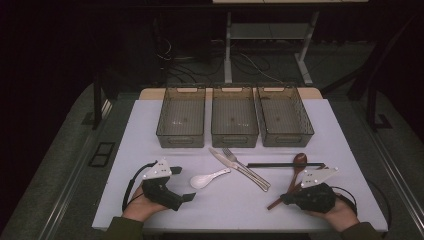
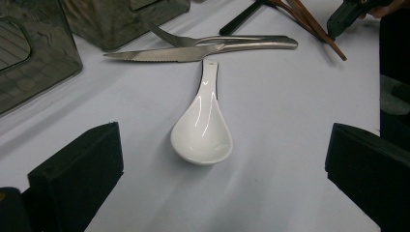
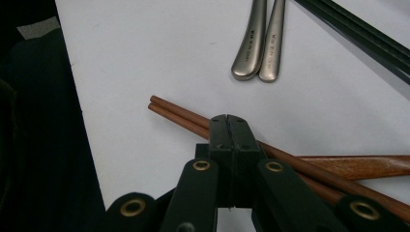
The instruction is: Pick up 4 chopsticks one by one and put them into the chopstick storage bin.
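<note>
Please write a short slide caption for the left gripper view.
White ceramic spoon lying between the open left tool, knife and fork beyond.

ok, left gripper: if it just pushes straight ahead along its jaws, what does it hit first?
Most likely the white ceramic spoon, bowl end first: it lies centred between the open jaws of the left gripper. Beyond it lie the knife and fork. Whether the jaws ride above the spoon is unclear.

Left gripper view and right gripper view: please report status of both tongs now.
Left tongs open, white spoon on the table between the jaws, untouched. Right tongs shut, empty, above brown chopsticks. Knife and fork beyond the spoon handle.
</note>
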The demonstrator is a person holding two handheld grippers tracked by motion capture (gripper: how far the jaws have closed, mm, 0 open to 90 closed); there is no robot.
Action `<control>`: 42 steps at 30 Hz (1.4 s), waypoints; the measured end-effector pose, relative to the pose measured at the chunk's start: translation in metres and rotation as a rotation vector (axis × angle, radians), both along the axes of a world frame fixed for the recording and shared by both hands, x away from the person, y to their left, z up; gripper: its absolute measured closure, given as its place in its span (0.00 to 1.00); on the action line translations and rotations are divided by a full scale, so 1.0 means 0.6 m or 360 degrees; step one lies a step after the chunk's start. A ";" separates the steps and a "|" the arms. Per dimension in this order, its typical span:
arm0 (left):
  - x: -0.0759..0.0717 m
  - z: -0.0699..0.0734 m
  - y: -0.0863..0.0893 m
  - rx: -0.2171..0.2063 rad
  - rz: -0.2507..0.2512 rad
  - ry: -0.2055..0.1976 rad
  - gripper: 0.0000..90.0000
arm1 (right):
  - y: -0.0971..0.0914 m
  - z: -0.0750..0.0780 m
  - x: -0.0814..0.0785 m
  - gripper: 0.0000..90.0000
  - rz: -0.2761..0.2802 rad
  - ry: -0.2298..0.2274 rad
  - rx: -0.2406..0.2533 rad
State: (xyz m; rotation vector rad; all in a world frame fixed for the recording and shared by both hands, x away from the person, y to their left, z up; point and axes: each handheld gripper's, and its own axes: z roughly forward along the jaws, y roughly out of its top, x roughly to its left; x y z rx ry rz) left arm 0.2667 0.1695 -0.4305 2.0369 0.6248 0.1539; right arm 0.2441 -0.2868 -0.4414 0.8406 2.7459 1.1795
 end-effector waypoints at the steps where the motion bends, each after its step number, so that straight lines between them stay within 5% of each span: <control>1: 0.000 0.000 0.000 -0.0001 0.0000 0.0001 0.00 | 0.000 -0.001 0.001 1.00 -0.0003 0.0000 0.0002; 42: 0.000 0.000 0.000 0.0018 -0.0004 -0.0015 0.00 | 0.008 -0.002 0.017 1.00 -0.0009 -0.0029 -0.0038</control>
